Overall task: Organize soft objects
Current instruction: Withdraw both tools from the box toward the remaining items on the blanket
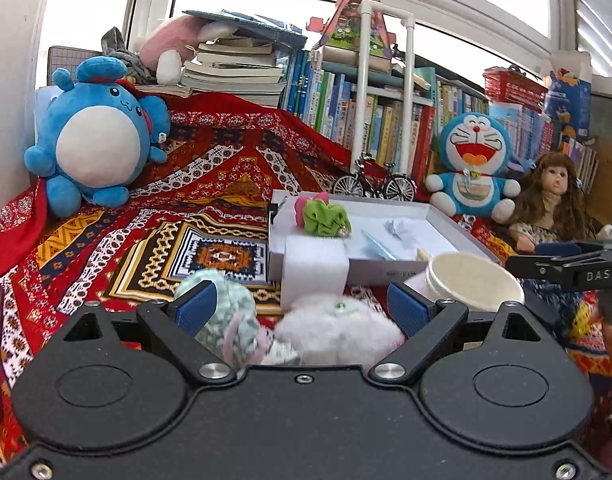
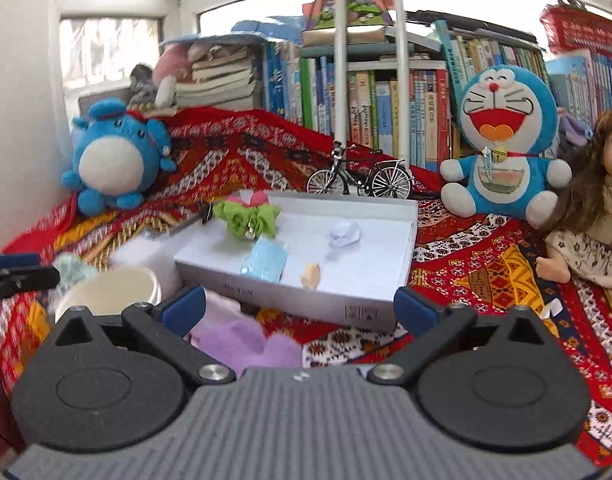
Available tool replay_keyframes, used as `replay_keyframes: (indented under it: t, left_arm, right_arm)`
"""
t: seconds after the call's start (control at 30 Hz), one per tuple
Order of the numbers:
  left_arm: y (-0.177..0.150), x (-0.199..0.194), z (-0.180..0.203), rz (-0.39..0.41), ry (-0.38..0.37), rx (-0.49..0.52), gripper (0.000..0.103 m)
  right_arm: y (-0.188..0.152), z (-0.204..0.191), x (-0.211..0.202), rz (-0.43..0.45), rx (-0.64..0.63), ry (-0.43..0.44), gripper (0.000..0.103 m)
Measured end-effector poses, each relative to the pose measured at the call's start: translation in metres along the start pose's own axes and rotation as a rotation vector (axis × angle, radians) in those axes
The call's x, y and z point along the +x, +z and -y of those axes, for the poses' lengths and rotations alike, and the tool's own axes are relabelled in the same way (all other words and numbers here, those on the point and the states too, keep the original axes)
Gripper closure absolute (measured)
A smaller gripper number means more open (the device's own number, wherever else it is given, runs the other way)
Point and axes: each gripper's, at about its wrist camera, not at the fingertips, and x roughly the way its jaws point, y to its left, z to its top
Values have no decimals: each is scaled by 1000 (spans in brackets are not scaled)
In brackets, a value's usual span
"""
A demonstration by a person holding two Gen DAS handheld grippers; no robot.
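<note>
Fingers of my left gripper (image 1: 302, 304) spread wide, nothing clamped. Between them: fluffy white plush (image 1: 337, 330), mint-and-pink scrunchie (image 1: 234, 320) against my left pad. White foam block (image 1: 313, 270) just ahead, white tub (image 1: 475, 280) ahead-right, white box (image 1: 385, 270) beyond with green scrunchie (image 1: 323, 218) inside. My right gripper (image 2: 300, 308) also spread, empty; lilac cloth (image 2: 242, 340) below it. Judgement: centre on one soft piece only, close gently, lift clear of tub rim.

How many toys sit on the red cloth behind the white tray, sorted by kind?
Plush toys: 2, blue plush and Doraemon
Dolls: 1, doll
Model bikes: 1, bike
Total: 4
</note>
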Motion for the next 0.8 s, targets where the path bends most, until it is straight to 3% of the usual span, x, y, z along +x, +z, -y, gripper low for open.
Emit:
replay_keyframes:
  t: [0.43, 0.73, 0.8]
  left_arm:
    - [-33, -30, 12, -21, -29, 82, 13]
    - [-49, -23, 13, -75, -13, 98, 23]
    - [-51, -21, 13, -81, -10, 108, 30]
  right_arm:
    - [-20, -35, -1, -52, -216, 39, 0]
    - [-25, -41, 6, -76, -229, 53, 0]
    - [-26, -40, 6, -81, -226, 53, 0]
